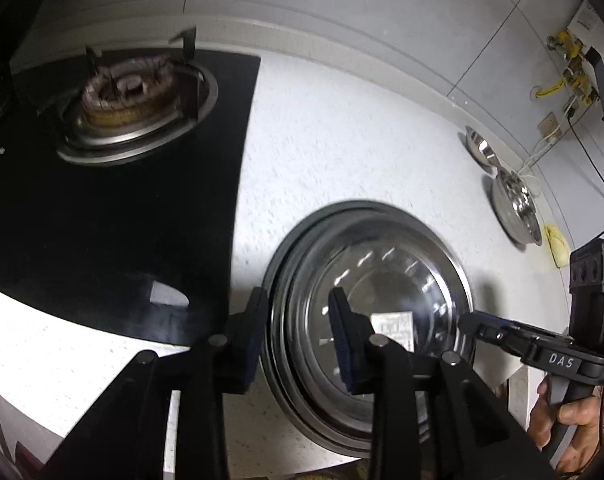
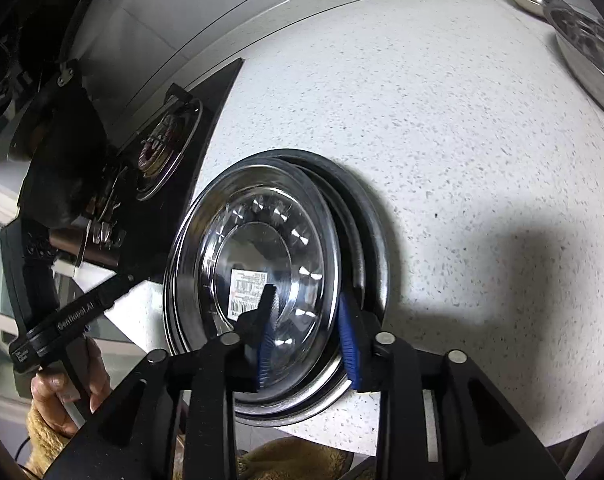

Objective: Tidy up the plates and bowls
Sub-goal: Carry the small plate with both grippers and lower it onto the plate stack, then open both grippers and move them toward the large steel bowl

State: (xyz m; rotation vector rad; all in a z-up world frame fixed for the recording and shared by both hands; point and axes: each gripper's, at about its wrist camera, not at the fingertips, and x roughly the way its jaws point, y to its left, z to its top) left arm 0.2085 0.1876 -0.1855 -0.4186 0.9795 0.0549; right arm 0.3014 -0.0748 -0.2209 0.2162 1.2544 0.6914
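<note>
The stack of steel plates [image 1: 366, 320] lies on the white speckled counter [image 1: 342, 140], close to the front edge and just beside the black stove [image 1: 121, 208]. The top plate sits shifted from the ones below: in the right wrist view their dark rims show out from under it at about 2 o'clock. A paper label [image 2: 247, 286] is stuck in the middle of the top plate.

The left gripper [image 1: 297, 336] stands astride the rim at the 9 o'clock side of the stack in its own view: one finger [image 1: 247, 340] is outside the rim, the other is over the plate's inside. The jaws are parted, and the pads do not seem to press on the rim. The right gripper [image 2: 308, 340] stands astride the opposite rim, at about 4 o'clock of the stack in its view, one blue pad [image 2: 348, 344] outside and one inside. Its jaws are also parted, with the rim between them but not clamped, as far as I can see. Both grippers are equally near, one on each side.

Two more steel bowls [image 1: 514, 208] lie well apart, at 2 o'clock near the wall. I think the coming move depends on this: they lie away to the right side, so the right hand has the shorter way to them.
</note>
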